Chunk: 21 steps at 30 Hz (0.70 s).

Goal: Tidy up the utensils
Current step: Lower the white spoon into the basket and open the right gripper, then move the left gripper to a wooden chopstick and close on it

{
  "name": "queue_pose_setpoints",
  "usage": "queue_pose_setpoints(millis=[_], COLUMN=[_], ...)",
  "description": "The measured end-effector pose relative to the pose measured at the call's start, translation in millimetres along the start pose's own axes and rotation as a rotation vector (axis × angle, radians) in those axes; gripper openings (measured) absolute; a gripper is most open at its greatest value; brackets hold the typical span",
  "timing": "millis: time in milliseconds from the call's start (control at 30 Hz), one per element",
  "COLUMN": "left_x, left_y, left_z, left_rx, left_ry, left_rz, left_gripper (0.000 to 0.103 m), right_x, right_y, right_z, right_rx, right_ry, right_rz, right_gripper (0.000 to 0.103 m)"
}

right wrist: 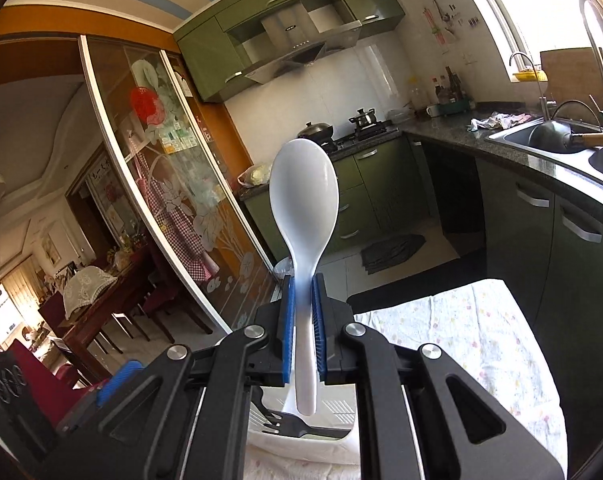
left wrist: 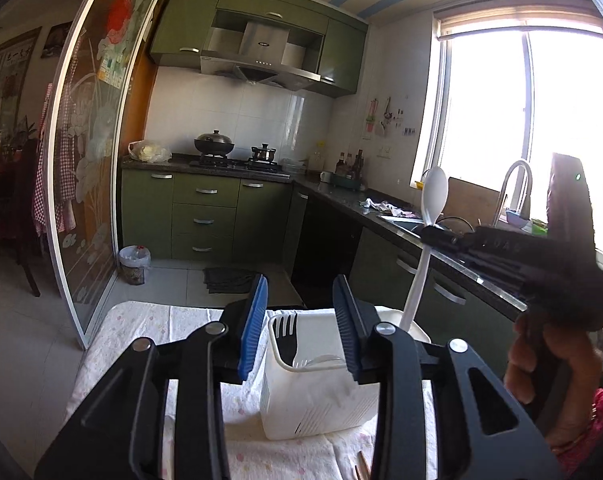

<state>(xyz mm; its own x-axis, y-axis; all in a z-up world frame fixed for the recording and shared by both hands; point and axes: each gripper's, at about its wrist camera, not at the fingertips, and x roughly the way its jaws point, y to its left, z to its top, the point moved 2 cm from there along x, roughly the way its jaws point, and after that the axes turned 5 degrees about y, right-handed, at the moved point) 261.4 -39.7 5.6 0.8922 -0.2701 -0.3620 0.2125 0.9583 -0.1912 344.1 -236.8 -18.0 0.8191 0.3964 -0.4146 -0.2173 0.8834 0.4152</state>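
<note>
The right gripper [right wrist: 303,332] pinches a white plastic rice spoon [right wrist: 303,200] by its stiff, light, slick handle, bowl up, above the white utensil caddy [left wrist: 321,392]; the left gripper [left wrist: 301,320] hovers spread, empty.

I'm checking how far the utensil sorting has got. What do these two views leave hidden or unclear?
- Inside of the white holder: left wrist view, its wall and the left gripper hide the bottom; only the black fork shows.
- White spoon handle tip: left wrist view, behind the holder's rim.
- Wooden sticks: cut off by the bottom edge.
</note>
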Motion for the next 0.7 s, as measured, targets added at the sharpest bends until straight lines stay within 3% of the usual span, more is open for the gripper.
queue_pose_setpoints(millis=[333,400,600,700], left_x=[-27.1,-25.8,-16.9,-13.1], left_y=[2.9,0.4,-2.6,-3.2], left_z=[-13.8,-18.4,-32.1,-44.6], left_rx=[0.028,0.037,0.037,0.045], left_ry=[0.066,0.090,0.220,0.329], left_rz=[0.002,0.005,0.003,0.022], left_gripper=[0.036,0.036,0.037,0.037], right_x=[24.5,21.9,-3.6,-25.7], right_y=[0.7,1.5,2.6,2.9], right_z=[-49.9,-56.8,-69.6,-78.2], right_rx=[-0.069,-0.093,-0.103,-0.102], right_ry=[0.021,0.019,0.022,0.060], right_rz=[-0.017,-0.032,-0.030,-0.022], right_gripper=[0.012,0.023,0.023,0.023])
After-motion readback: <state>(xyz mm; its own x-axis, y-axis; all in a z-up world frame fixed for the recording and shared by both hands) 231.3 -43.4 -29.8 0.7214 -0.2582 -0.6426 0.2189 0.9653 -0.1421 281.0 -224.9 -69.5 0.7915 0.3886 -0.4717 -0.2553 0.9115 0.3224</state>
